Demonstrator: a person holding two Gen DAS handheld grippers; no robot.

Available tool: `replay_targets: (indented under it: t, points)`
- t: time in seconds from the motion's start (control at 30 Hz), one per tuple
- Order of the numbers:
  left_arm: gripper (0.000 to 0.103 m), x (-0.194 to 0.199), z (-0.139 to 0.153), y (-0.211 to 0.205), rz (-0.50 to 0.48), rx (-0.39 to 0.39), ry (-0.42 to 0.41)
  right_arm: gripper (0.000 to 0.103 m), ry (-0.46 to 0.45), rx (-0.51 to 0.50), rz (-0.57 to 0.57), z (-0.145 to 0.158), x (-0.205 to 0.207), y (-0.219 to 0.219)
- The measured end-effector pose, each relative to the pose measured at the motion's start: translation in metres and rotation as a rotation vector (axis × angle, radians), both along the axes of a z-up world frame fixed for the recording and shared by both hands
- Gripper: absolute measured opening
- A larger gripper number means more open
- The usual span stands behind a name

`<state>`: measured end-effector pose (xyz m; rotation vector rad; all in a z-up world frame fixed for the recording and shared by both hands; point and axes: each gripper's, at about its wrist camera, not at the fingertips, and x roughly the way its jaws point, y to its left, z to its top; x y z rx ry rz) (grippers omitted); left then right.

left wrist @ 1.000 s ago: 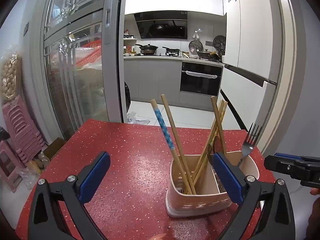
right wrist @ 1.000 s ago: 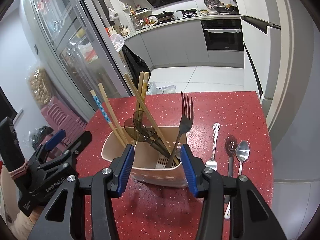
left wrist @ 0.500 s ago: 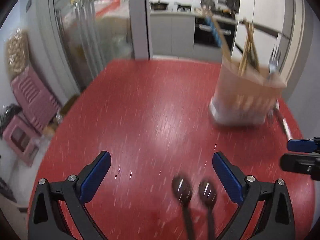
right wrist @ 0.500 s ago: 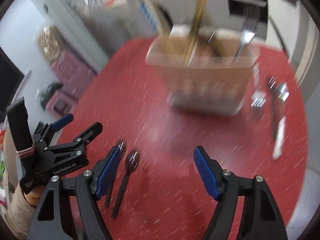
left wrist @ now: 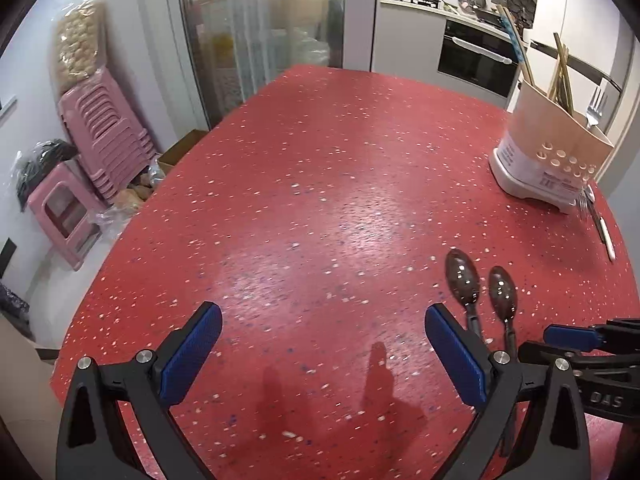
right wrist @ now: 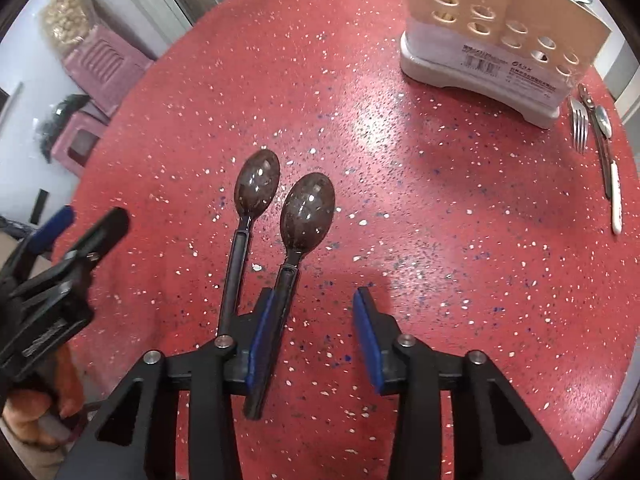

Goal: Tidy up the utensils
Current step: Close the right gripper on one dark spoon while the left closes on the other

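Observation:
Two dark brown spoons lie side by side on the red speckled table, bowls pointing away: the left spoon [right wrist: 256,188] and the right spoon [right wrist: 306,212]; both show in the left wrist view [left wrist: 462,276]. My right gripper [right wrist: 316,336] is open low over the table, its left finger pad [right wrist: 262,340] beside the right spoon's handle. My left gripper [left wrist: 320,356] is open and empty, left of the spoons. A beige utensil holder [right wrist: 500,36] with chopsticks and a fork [left wrist: 594,110] stands far right.
A metal fork [right wrist: 579,124], a spoon and a white-handled utensil [right wrist: 615,196] lie right of the holder near the table edge. Pink stools [left wrist: 92,148] stand on the floor left of the table. The table edge [left wrist: 80,312] runs near on the left.
Both grippers have pulled back from the holder toward the near side of the table and dropped low. The right gripper now sits at the right spoon's handle.

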<state>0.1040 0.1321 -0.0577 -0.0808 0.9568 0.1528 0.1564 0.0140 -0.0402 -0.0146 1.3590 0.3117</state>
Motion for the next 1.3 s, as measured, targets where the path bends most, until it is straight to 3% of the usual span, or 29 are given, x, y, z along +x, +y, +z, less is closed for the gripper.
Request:
replay_targets:
  t: [0.23,0.3,0.33,0.6,0.8,0.87,0.93,1.13,1.27,1.3]
  points:
    - [0.103,-0.004,-0.006,0.006,0.003,-0.027,0.017,0.035,-0.058,-0.161,0.063,-0.005,-0.010,0.035]
    - [0.103,-0.005,-0.007,0.000,-0.020,-0.030,0.023,0.028,-0.060,-0.173,0.081,-0.005,-0.014,0.039]
    - [0.103,-0.004,-0.007,-0.003,-0.033,-0.029,0.026,0.018,-0.057,-0.174,0.083,-0.006,-0.015,0.039]
    - [0.103,0.012,-0.011,-0.048,-0.151,-0.030,0.083,0.012,-0.051,-0.117,0.080,-0.003,-0.026,0.006]
    - [0.103,0.032,-0.023,-0.079,-0.206,-0.021,0.183,0.012,-0.059,-0.018,0.047,0.002,-0.029,-0.031]
    - [0.095,0.038,-0.028,-0.085,-0.210,-0.012,0.220,0.012,-0.074,0.012,0.043,0.006,-0.032,-0.042]
    - [0.095,0.042,-0.035,-0.091,-0.213,-0.013,0.268,0.012,-0.087,0.036,0.040,0.012,-0.036,-0.055]
    - [0.079,0.050,-0.030,-0.109,-0.253,0.023,0.325,0.012,-0.129,0.096,0.035,0.032,-0.039,-0.079]
    - [0.037,0.057,-0.028,-0.125,-0.319,-0.012,0.359,0.012,-0.166,0.131,0.035,0.041,-0.041,-0.087]
    - [0.037,0.057,-0.027,-0.130,-0.337,0.003,0.357,0.012,-0.176,0.140,0.034,0.043,-0.040,-0.084]
